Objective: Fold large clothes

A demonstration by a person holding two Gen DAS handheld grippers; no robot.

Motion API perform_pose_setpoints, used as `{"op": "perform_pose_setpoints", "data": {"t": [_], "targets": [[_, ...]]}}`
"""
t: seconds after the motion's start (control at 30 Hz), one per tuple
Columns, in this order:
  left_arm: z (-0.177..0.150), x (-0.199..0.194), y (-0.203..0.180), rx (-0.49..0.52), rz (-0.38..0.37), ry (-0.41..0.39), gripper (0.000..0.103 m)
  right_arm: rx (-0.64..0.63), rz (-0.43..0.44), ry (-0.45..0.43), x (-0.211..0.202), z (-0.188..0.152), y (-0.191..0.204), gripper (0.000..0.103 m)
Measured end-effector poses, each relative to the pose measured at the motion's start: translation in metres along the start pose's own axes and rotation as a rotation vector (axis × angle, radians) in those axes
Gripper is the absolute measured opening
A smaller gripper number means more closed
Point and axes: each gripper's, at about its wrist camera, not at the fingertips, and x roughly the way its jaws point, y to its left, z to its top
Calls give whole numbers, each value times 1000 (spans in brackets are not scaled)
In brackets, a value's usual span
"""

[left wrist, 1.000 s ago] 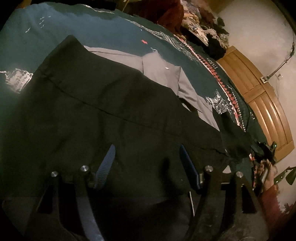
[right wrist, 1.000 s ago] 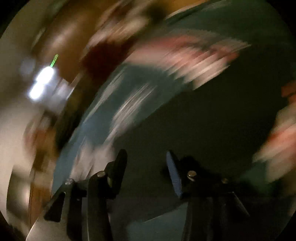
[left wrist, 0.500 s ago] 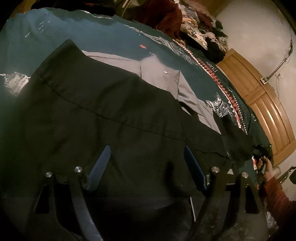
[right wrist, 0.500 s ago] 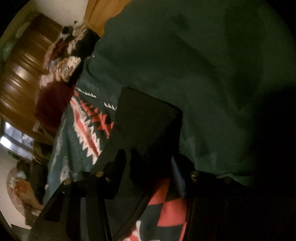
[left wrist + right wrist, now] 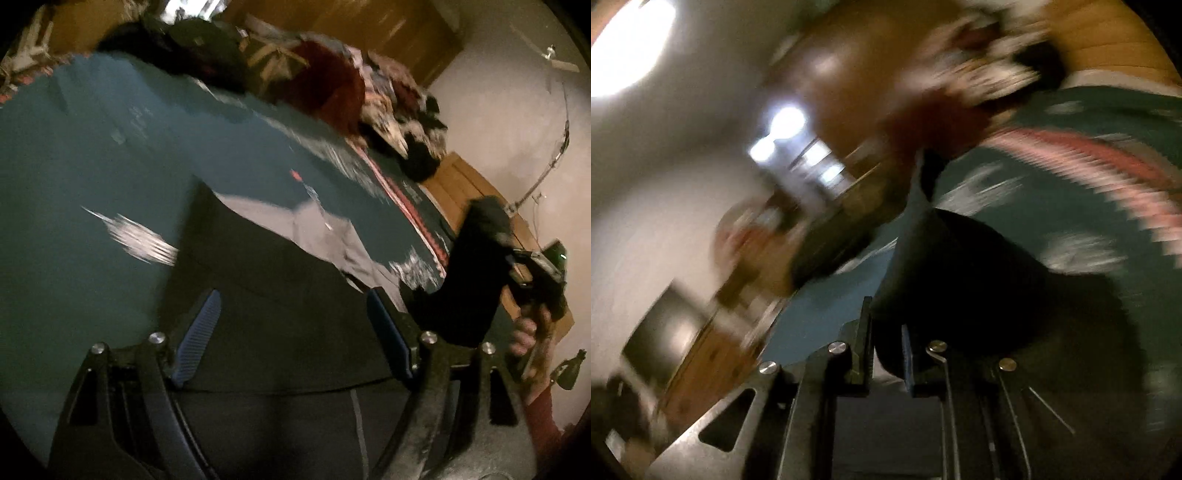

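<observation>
— Since half a second ago our right gripper [image 5: 886,354] has gone from standing half-spread around the corner of the black garment [image 5: 280,295] to pinching it; its jaws have just been closing, and the cloth is between them.

— And from the left wrist, what do we see?

— Our left gripper [image 5: 291,332] has its blue-padded fingers [image 5: 201,332] spread wide with nothing between them. Below them the black garment lies flat on the teal bedspread [image 5: 92,155], and a grey garment [image 5: 314,229] lies just beyond its far edge. At the right, a flap of the black cloth is lifted off the bed, hanging from the right gripper, which a hand [image 5: 528,332] holds. A pile of clothes [image 5: 388,99] sits at the far end of the bed, near a wooden cupboard [image 5: 472,184].

— From the right wrist?

— Much of it is smeared. We can still see both fingers pressed close on a bunched fold of the black garment, which rises in a peak above the pads and trails down to the right over the bedspread's red-and-white zigzag border [image 5: 1108,170]. A ceiling light [image 5: 624,51] glares at the upper left.
</observation>
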Motion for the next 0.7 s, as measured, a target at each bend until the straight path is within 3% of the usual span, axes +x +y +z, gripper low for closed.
{"op": "perform_pose_setpoints", "data": {"t": [0.07, 0.17, 0.33, 0.4, 0.5, 0.57, 0.67, 0.7], "targets": [[6, -24, 23, -14, 37, -25, 80, -4, 64, 101, 69, -33, 41, 16], [6, -45, 54, -49, 82, -38, 80, -60, 89, 248, 162, -93, 82, 16], [-14, -53, 92, -124, 112, -29, 80, -80, 70, 459, 259, -175, 96, 16], [-22, -48, 99, -156, 108, -20, 80, -54, 50, 498, 271, -198, 89, 16], [-28, -39, 103, -187, 90, -5, 80, -30, 36, 538, 293, -213, 80, 25], [-29, -37, 103, -197, 68, -4, 80, -35, 68, 571, 299, -219, 79, 43], [-30, -36, 100, -199, 49, -15, 80, -83, 115, 563, 283, -219, 92, 63], [-29, -37, 101, -202, 43, -19, 80, -92, 140, 545, 276, -215, 97, 65]]}}
